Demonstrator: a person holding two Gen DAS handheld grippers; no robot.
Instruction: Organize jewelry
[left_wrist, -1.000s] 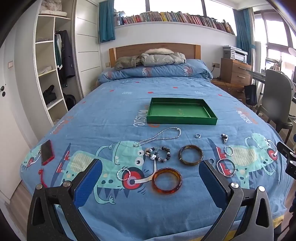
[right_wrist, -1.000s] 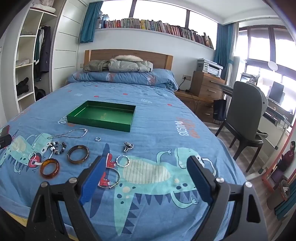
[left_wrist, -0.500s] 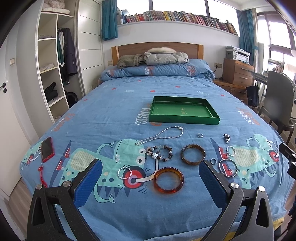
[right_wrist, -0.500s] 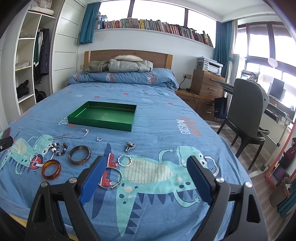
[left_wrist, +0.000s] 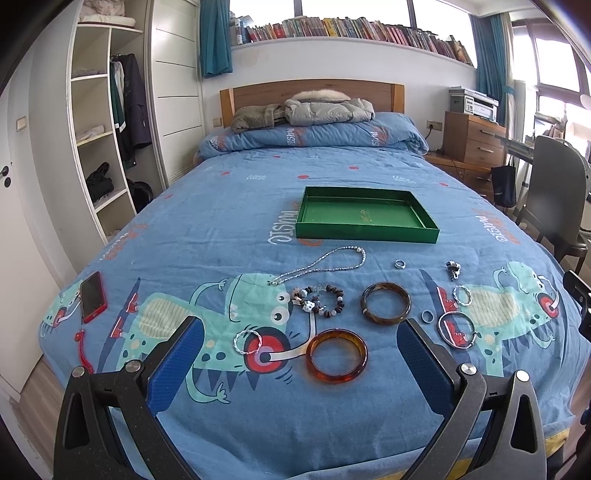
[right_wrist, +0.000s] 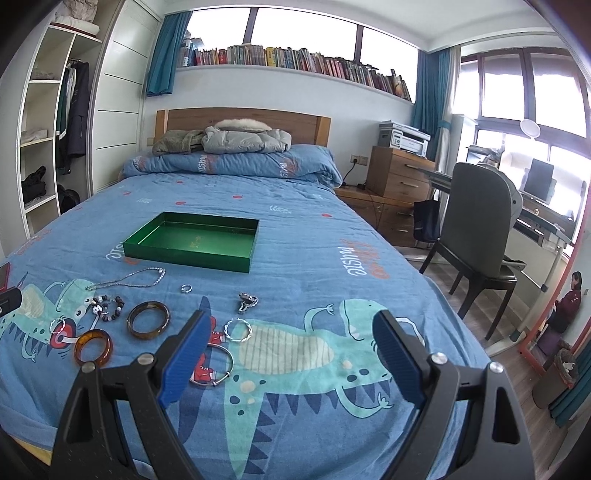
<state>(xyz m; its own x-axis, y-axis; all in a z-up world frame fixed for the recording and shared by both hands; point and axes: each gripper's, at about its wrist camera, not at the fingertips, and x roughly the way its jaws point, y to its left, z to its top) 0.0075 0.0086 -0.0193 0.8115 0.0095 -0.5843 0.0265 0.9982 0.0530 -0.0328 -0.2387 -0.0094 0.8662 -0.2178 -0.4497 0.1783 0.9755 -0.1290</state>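
Left wrist view shows the left hand-held gripper (left_wrist: 300, 354) wide open above the foot of the bed (left_wrist: 221, 206), holding nothing. An orange bangle (left_wrist: 338, 356) lies on the blue cover between its blue fingers. Near it lie a brown bangle (left_wrist: 386, 302), a bead bracelet (left_wrist: 319, 300), a silver chain (left_wrist: 321, 265) and some silver rings. The green tray (left_wrist: 365, 231) sits farther up the bed with nothing in it. The cover's writing looks upside down and reads like "music". The right hand-held gripper (right_wrist: 289, 354) is wide open too, holding nothing, just beside a big silver hoop (right_wrist: 218, 365).
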